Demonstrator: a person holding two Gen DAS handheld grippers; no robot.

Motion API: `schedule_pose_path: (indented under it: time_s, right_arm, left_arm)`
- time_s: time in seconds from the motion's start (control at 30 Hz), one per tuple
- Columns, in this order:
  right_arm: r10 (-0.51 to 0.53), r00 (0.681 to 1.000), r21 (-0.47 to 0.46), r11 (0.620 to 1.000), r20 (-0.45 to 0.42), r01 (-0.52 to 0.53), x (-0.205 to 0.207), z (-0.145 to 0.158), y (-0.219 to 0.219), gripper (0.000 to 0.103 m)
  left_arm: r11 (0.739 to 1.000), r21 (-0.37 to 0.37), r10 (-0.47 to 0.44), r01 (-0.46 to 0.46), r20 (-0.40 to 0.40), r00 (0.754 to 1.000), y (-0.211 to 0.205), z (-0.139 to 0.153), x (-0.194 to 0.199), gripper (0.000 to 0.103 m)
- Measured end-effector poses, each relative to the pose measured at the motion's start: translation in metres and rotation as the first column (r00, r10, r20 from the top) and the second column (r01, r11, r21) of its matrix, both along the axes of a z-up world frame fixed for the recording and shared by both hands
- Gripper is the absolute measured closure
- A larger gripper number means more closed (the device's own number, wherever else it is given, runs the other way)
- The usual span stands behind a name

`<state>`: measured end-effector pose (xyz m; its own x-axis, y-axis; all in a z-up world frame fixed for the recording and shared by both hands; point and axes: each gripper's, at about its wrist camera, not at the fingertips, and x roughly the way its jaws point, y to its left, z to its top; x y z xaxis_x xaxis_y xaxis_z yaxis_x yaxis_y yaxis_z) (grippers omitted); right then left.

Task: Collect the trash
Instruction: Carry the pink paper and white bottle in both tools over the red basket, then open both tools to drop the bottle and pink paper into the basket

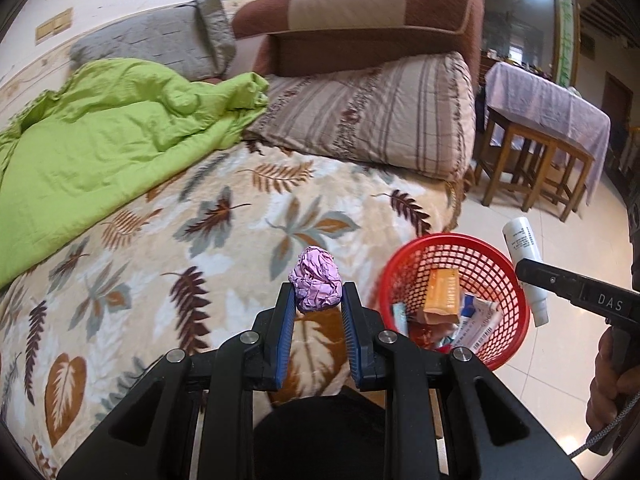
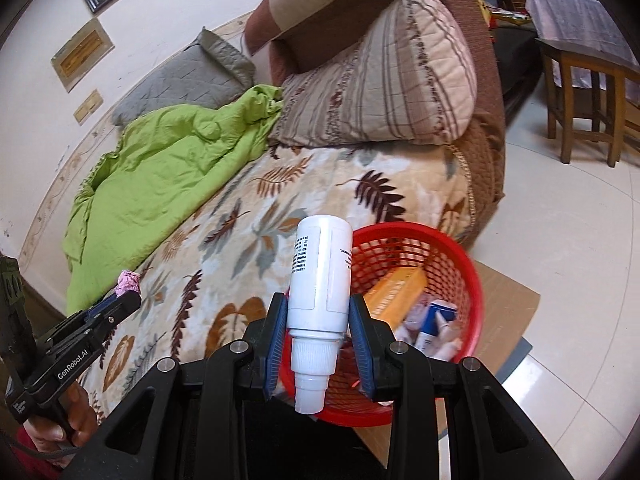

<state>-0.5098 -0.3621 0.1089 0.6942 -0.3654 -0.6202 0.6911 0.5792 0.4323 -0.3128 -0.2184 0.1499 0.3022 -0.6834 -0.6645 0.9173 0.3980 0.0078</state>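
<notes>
My left gripper (image 1: pixel 317 294) is shut on a crumpled pink paper ball (image 1: pixel 316 278), held above the leaf-patterned blanket just left of the red mesh basket (image 1: pixel 508 276). My right gripper (image 2: pixel 319 306) is shut on a white plastic bottle (image 2: pixel 320 276), cap pointing down toward me, over the near rim of the red basket (image 2: pixel 464 264). In the left wrist view the bottle (image 1: pixel 524 256) hangs at the basket's right edge. The basket holds an orange box (image 1: pixel 442 292) and several wrappers. The right wrist view shows the paper ball (image 2: pixel 128 282) in the left gripper (image 2: pixel 120 300).
A green quilt (image 1: pixel 100 148), a grey pillow (image 1: pixel 160 46) and a striped cushion (image 1: pixel 368 116) lie on the bed against a brown sofa arm (image 1: pixel 380 8). The basket stands on cardboard (image 2: pixel 508 300) on the tiled floor. A cloth-covered wooden table (image 1: pixel 548 120) stands beyond.
</notes>
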Motion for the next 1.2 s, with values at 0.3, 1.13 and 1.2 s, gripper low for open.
schedule_pose_path:
  time_s: [0.3, 1.13, 1.2]
  right_arm:
    - [-0.036, 0.999, 0.001, 0.999, -0.008, 0.036, -0.014, 0.003, -0.012, 0.070]
    - [-0.054, 0.998, 0.050, 0.997, -0.040, 0.056, -0.011, -0.020, -0.037, 0.070]
    - [-0.050, 0.998, 0.056, 0.997, -0.041, 0.052, -0.010, -0.021, -0.039, 0.070]
  left_arm:
    - [0.998, -0.002, -0.065, 0.065, -0.011, 0.998, -0.033, -0.001, -0.014, 0.081]
    - [0.986, 0.077, -0.142, 0.149, -0.087, 0.986, -0.092, -0.044, -0.030, 0.081]
    - [0.985, 0.081, -0.143, 0.151, -0.091, 0.986, -0.094, -0.046, -0.030, 0.081]
